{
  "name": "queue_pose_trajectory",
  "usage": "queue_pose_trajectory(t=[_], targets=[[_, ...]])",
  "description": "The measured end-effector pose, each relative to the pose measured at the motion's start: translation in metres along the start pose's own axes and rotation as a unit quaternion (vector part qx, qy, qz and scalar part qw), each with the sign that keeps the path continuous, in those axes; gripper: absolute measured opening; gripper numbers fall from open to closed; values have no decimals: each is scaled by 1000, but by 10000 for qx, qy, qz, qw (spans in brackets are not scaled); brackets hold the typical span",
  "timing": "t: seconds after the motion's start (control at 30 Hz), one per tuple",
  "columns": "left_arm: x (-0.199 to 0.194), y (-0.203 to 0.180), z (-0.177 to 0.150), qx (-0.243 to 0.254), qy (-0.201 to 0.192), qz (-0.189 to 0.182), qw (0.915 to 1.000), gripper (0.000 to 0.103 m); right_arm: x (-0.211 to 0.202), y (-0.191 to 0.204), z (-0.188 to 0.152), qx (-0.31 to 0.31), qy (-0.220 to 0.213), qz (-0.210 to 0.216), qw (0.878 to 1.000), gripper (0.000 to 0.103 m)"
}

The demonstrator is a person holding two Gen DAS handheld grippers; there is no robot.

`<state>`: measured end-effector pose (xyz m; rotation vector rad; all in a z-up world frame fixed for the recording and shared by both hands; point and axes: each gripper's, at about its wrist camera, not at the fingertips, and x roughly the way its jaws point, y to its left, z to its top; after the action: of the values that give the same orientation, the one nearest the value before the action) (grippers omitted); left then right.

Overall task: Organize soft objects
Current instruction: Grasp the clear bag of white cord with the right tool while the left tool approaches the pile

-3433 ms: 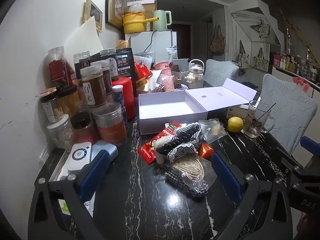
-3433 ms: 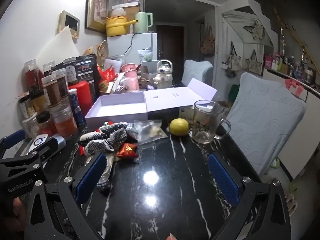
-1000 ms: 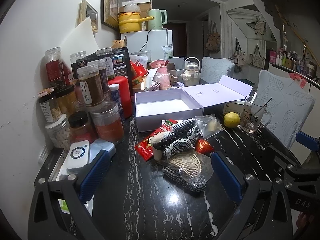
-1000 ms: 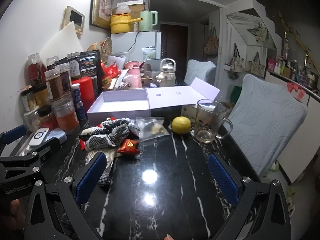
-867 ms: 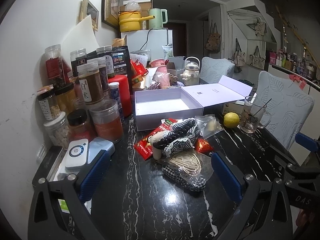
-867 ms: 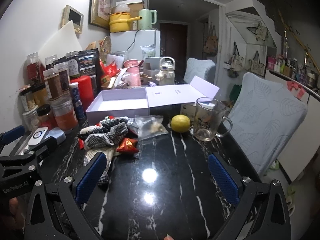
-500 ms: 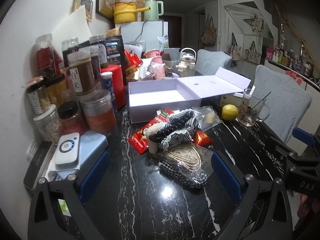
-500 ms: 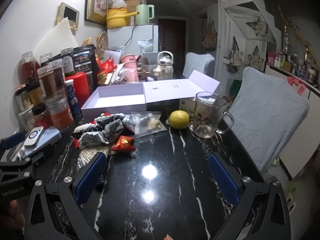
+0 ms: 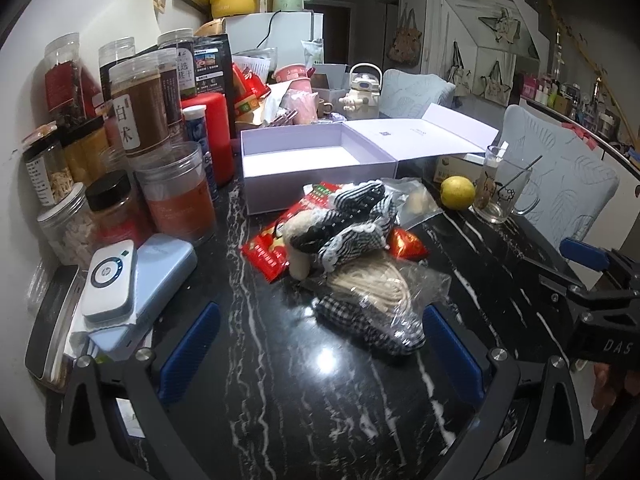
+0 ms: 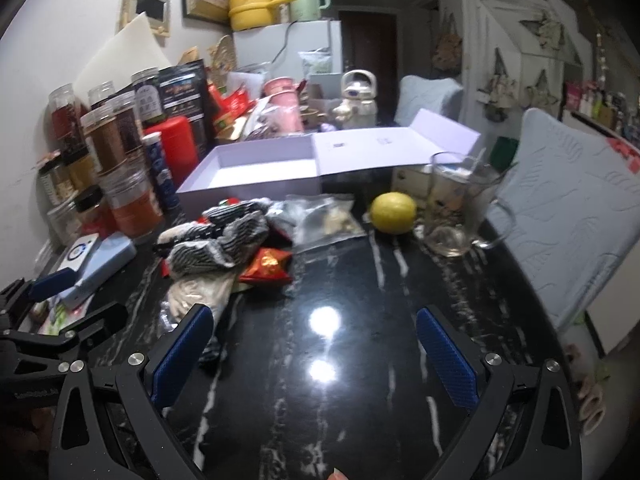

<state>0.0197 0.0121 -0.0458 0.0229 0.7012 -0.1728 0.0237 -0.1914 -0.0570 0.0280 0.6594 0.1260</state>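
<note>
A pile of soft things lies mid-table: black-and-white checked cloth pieces [image 9: 348, 222], a clear bag with beige yarn and checked cloth [image 9: 376, 300], and red snack packets [image 9: 272, 248]. Behind it stands an open, empty lilac box [image 9: 316, 160] with its lid folded to the right. My left gripper [image 9: 316, 340] is open and empty, its fingers either side of the near bag. My right gripper [image 10: 316, 344] is open and empty over bare black table, with the pile [image 10: 224, 240] to its upper left.
Several jars [image 9: 140, 120] and a red canister [image 9: 216, 132] crowd the left wall. A white device on a blue power bank [image 9: 120, 280] lies front left. A lemon [image 9: 458, 192], a glass mug [image 9: 504, 188] and a clear bag [image 10: 324, 220] sit right of the pile. A padded chair [image 10: 568, 216] is at right.
Both grippers have moved forward and lower toward the pile. The bag of yarn now lies between the left fingers. Both stay open.
</note>
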Motion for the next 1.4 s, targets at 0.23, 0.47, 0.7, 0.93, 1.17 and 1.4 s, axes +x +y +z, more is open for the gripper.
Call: queue_pose_trajectory(t=[0.23,0.47,0.7,0.93,1.17,1.4], targets=[[-3,21,-3,-53,106,25,9999,103,13,23,1,-265,180,607,9976,103],[7,44,0,-196,222,137,9995,103,41,48,7,-459,447,1142,9914,103],[22,68,3,-305,354,234,9986,103,81,67,13,-554,835,1512,9834,103],[39,83,6,-435,531,172,9975,103,113,83,15,-720,1186,1495,9790,101],[51,78,11,-436,610,-11,9972,103,122,72,16,-495,1317,1695,9754,60],[57,60,16,-306,695,-346,9965,103,100,57,15,-484,1068,1952,9737,52]])
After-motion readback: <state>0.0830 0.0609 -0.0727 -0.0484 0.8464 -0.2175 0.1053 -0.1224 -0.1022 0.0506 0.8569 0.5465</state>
